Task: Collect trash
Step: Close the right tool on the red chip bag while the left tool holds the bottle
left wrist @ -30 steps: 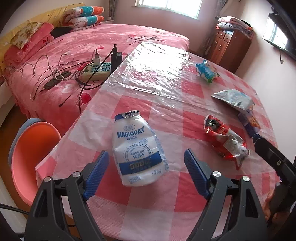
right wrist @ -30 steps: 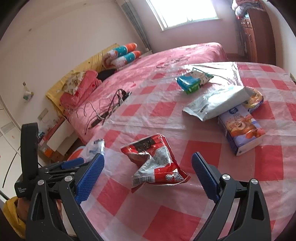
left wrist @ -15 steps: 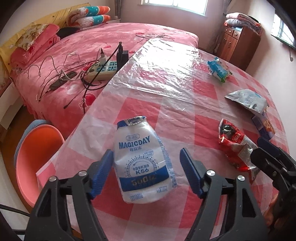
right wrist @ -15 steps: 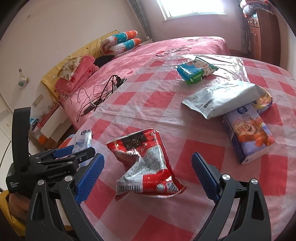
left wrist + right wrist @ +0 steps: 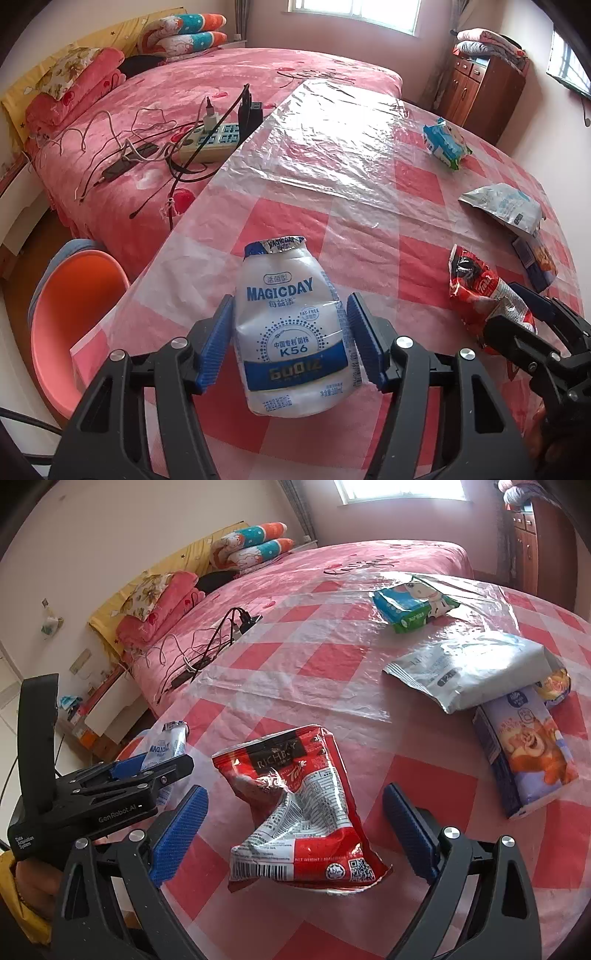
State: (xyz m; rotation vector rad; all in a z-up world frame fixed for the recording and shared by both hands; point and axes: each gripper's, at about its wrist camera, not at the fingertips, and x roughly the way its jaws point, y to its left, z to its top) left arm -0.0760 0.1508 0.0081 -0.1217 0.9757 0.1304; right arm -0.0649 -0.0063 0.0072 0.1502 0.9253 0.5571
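Observation:
A flattened white and blue MAGICDAY drink bottle [image 5: 291, 328] lies near the table's front edge. My left gripper [image 5: 290, 332] has closed onto its sides, both blue pads touching it. It also shows in the right wrist view [image 5: 164, 747], held by the left gripper [image 5: 147, 771]. A crumpled red snack bag [image 5: 299, 812] lies between the wide-open fingers of my right gripper [image 5: 291, 830]; it also shows in the left wrist view [image 5: 480, 291], with the right gripper [image 5: 528, 317] over it.
On the red-checked tablecloth [image 5: 332, 192] lie a blue-green tissue pack [image 5: 413, 603], a silver pouch [image 5: 472, 672] and a purple carton [image 5: 528, 753]. An orange stool [image 5: 70, 317] stands left of the table. A bed with a power strip [image 5: 210, 142] and cables lies beyond.
My left gripper moved forward over the bottle and closed its fingers onto its sides. My right gripper moved closer to the red bag and stays open.

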